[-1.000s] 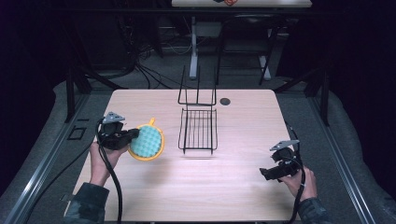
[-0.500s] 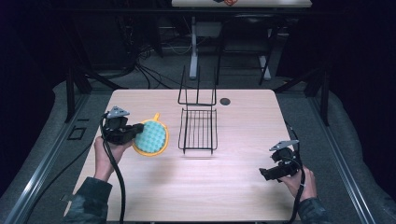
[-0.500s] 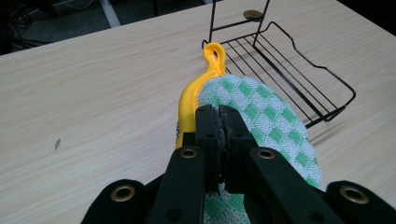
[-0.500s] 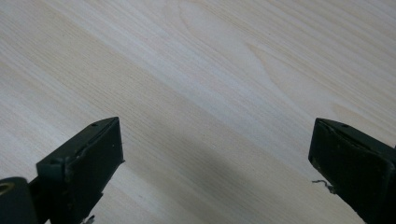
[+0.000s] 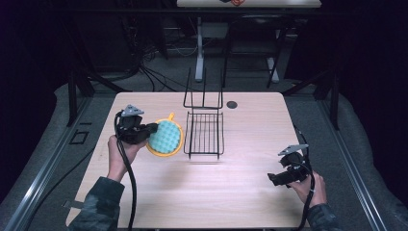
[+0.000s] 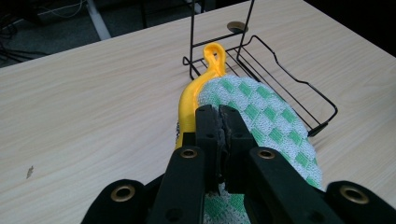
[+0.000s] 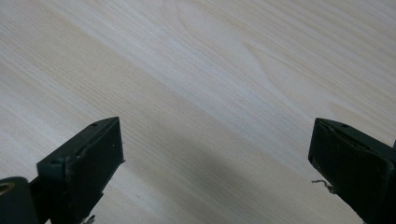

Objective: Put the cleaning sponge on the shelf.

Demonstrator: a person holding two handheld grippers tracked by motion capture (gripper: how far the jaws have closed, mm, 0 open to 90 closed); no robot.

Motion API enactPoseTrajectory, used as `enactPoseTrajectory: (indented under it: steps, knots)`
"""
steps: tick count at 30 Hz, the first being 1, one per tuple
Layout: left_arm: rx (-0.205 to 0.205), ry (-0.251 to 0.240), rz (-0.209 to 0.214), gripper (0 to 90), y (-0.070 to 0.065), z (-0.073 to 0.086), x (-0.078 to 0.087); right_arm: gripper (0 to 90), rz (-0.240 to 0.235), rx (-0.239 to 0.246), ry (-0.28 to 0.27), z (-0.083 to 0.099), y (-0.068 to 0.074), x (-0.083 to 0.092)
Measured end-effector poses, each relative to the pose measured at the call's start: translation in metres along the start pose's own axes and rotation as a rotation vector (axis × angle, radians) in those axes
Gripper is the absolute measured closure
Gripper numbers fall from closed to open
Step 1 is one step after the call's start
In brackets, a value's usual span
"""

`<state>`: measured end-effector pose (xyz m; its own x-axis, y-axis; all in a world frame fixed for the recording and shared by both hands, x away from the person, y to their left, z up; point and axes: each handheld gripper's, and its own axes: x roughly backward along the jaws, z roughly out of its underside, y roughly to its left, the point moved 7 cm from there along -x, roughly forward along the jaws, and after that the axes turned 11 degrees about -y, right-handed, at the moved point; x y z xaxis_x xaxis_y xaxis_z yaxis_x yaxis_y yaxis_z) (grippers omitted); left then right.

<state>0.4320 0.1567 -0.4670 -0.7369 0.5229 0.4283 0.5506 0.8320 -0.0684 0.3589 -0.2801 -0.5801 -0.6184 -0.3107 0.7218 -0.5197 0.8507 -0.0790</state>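
Your left gripper (image 5: 153, 133) sits at about nine o'clock on the pale wooden table (image 5: 250, 202), forearm coming up from the near edge and wrist angled so the jaws point toward three o'clock; they are clenched on the round green-and-white checked scrubbing pad with its yellow plastic rim and loop handle (image 5: 165, 137), which is lifted off the tabletop just left of the black wire rack (image 5: 204, 134); your right gripper (image 5: 272, 179) rests at about four o'clock, well apart from the rack, jaws aimed toward nine o'clock. The left gripper view shows the pads (image 6: 209, 128) pressed together on the pad's edge, the yellow loop pointing at the rack's upright wires; the right gripper view shows its jaws spread wide over bare wood grain, grasping nothing.
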Motion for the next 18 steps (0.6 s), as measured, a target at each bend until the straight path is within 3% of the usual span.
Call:
enactPoseTrajectory:
  steps: [18]
  knots:
    - [0.017,-0.026,0.043,87.6,-0.020,-0.013,-0.023,2.9,0.000,0.002,-0.010,-0.001,0.000,0.000]
